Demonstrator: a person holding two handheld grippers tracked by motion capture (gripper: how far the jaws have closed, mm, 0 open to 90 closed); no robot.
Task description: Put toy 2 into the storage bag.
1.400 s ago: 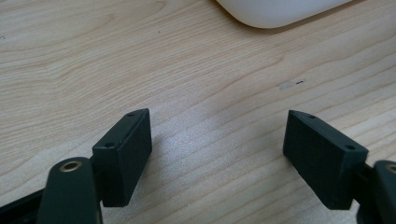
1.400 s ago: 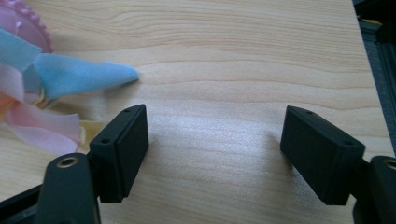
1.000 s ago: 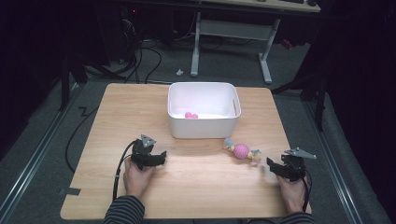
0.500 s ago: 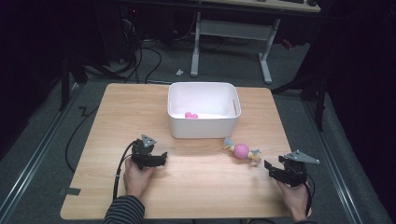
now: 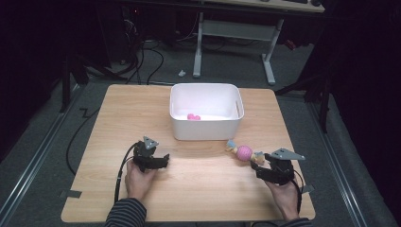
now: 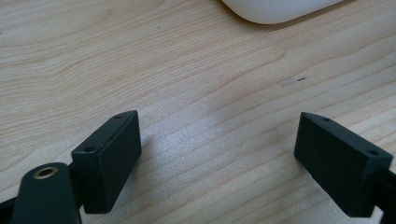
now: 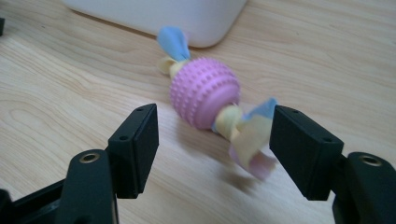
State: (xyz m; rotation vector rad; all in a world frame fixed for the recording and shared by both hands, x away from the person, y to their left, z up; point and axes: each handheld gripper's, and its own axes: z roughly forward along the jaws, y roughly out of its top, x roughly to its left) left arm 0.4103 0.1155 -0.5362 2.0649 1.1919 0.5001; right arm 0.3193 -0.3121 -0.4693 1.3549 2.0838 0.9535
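Observation:
A pink knobbly ball toy (image 5: 244,152) with blue and yellow cloth tails lies on the wooden table (image 5: 203,189), just right of the white bin's front. My right gripper (image 5: 261,168) is open right at the toy's near end. In the right gripper view the toy (image 7: 204,91) lies ahead, and its near cloth tail reaches between the jaws (image 7: 212,140) without being pinched. My left gripper (image 5: 163,160) rests at the table's front left. Its jaws have just been opening and stand wide (image 6: 217,154) with bare wood between them.
The white bin (image 5: 205,128) stands at the table's middle back with a small pink thing (image 5: 193,117) inside. Its corner shows in the left gripper view (image 6: 280,9) and its wall in the right gripper view (image 7: 159,14). Dark floor, cables and a desk frame lie beyond.
My right gripper has moved left and a little up, closing in on the toy's near end. The left hand has stayed where it was.

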